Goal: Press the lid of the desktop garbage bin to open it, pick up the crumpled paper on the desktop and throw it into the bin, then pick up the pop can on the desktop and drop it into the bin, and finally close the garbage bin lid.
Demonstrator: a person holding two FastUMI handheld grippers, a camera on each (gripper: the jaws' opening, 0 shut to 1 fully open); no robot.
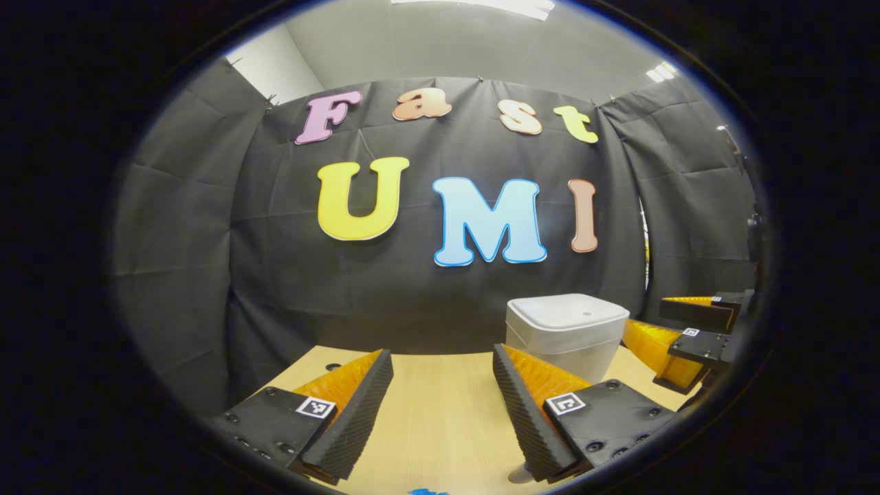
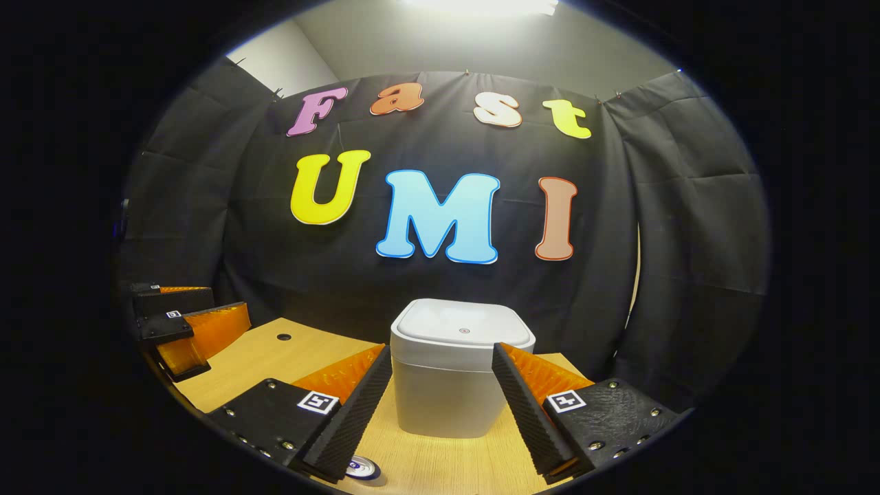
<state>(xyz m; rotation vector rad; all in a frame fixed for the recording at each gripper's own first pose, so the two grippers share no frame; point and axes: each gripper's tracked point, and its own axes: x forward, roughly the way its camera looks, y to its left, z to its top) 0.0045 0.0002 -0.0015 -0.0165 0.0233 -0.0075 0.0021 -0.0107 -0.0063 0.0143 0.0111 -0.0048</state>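
Note:
The white desktop bin (image 2: pixel 454 385) stands on the wooden desk (image 2: pixel 440 460) with its lid (image 2: pixel 462 324) down. It sits straight ahead of my right gripper (image 2: pixel 441 349), which is open and empty, its fingers framing the bin from a short way back. Just below the left finger (image 2: pixel 347 419) the top of the pop can (image 2: pixel 361 469) peeks out. In the left gripper view the bin (image 1: pixel 567 333) is to the right of my left gripper (image 1: pixel 441 352), also open and empty over bare desk. A pale thing (image 1: pixel 522 474) under its right finger is too hidden to identify.
Each gripper shows at the edge of the other's view: the right gripper (image 1: pixel 677 330) beside the bin, the left gripper (image 2: pixel 206 313) at far left. A small hole (image 2: pixel 284 337) marks the desk's back left. Black cloth walls close in behind the bin.

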